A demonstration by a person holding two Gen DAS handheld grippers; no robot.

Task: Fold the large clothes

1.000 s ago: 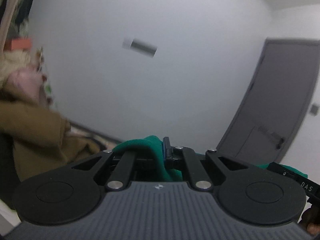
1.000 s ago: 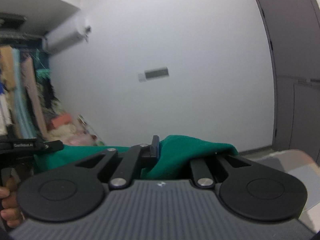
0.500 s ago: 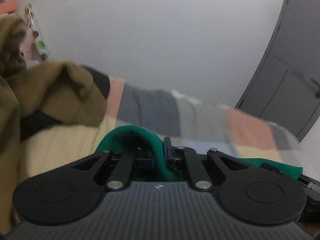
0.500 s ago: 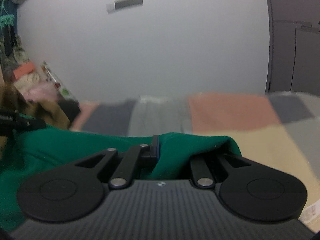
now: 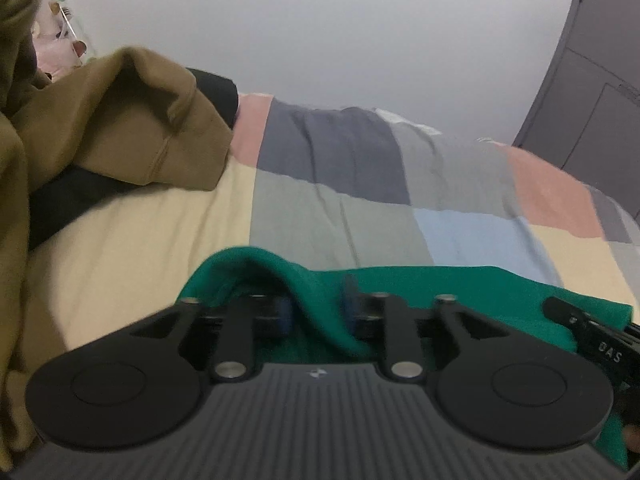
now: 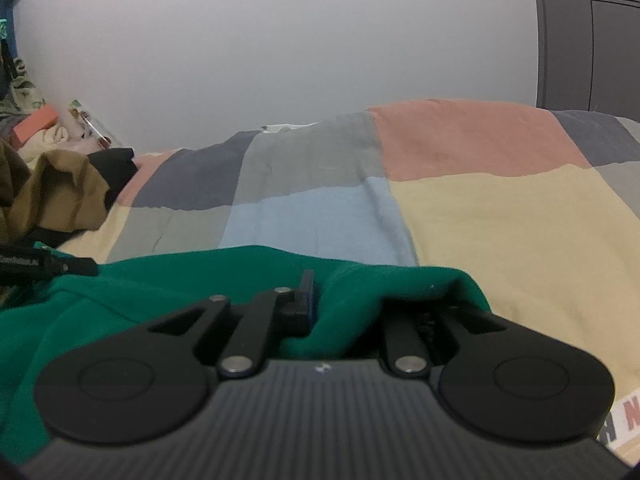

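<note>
Here the green garment (image 5: 460, 292) is seen draped across both claws, its top edge stretched sideways from the left gripper (image 5: 316, 312) to the right gripper (image 6: 344, 304), low over the patchwork bedspread (image 6: 500, 216) ahead. A fold lies between each pair of jaws; both are opening, the left already clear of the cloth. Contact of the right pads cannot be told.

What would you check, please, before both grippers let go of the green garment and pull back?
1. Left gripper jaws opening, fold of green garment between them: ok.
2. Right gripper jaws opening, cloth between them: ok.
3. Garment's far edge down on the patchwork bedspread: ok.
4. Near part lying flat: cannot tell, hidden.
5. Brown garment apart from the green one: ok.
6. Cloth free of the pads: cannot tell.
</note>
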